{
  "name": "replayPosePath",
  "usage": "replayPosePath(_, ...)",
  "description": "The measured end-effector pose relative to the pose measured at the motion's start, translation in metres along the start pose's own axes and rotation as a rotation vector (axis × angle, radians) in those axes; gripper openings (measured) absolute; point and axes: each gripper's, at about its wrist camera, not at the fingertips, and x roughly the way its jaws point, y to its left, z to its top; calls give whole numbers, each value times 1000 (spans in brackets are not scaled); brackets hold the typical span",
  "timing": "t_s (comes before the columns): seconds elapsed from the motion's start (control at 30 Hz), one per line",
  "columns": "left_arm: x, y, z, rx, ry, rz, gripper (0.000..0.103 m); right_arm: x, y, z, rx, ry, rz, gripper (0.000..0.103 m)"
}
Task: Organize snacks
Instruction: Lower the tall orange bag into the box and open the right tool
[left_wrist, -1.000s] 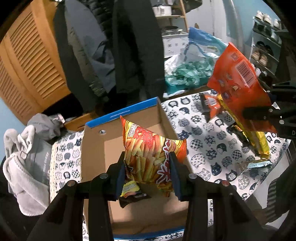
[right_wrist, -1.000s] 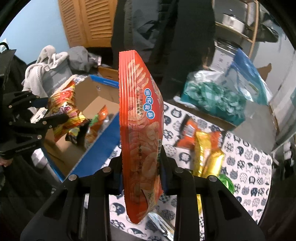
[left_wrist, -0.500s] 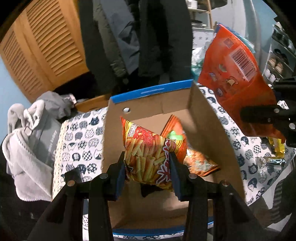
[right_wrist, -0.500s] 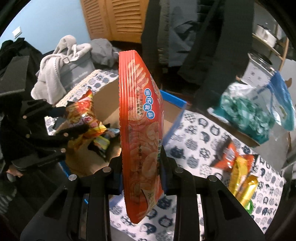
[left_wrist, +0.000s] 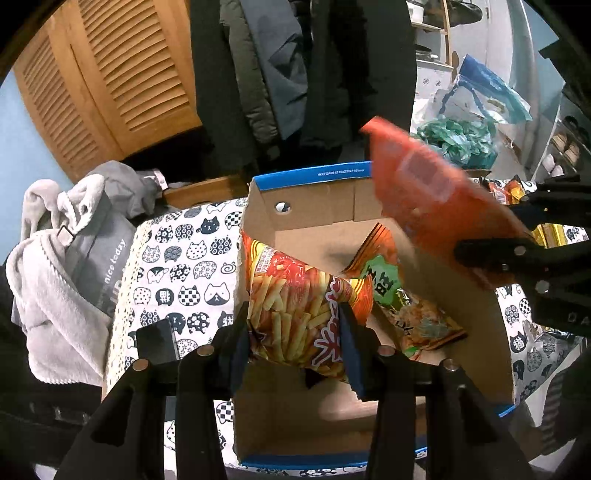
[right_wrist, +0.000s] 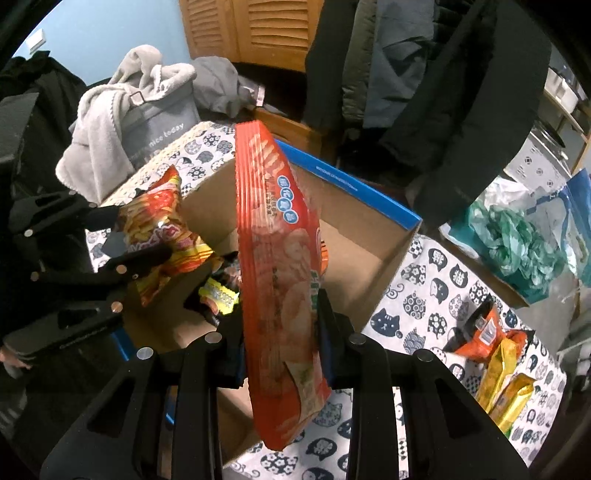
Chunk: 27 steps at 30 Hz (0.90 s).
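The left gripper (left_wrist: 293, 328), jaws just eased wider, pinches the fries bag (left_wrist: 295, 306) above the cardboard box (left_wrist: 317, 214) at its near end; the right gripper (right_wrist: 280, 332) clamps the orange chip bag (right_wrist: 277, 258) upright over the box's right wall. Two snacks lie on the box floor. Beyond the box, loose packets (right_wrist: 495, 354) wait on the cat-print cloth (right_wrist: 424, 291). Risk: the tall chip bag could catch that wall and tip outside
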Motion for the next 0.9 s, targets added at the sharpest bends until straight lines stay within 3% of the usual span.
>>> replayPosePath(0.07,1,-2,0,7,6,9,47,3,2,1,0,3,0,27)
replayPosePath(0.2,3,-5,0,24,10,31,50,4,2,0,7,10,6,40)
replayPosePath(0.27,2,-6,0,29,7,52,61,2,2,-2,6,8,0,43)
replayPosePath(0.43,-5,-5,4,12,-22,63,71,-13,-7,-5,34,-21,8,59)
replayPosePath(0.9,-26,-58,20,50,-25,-93,72,-52,-55,-49,80,-27,-50,60)
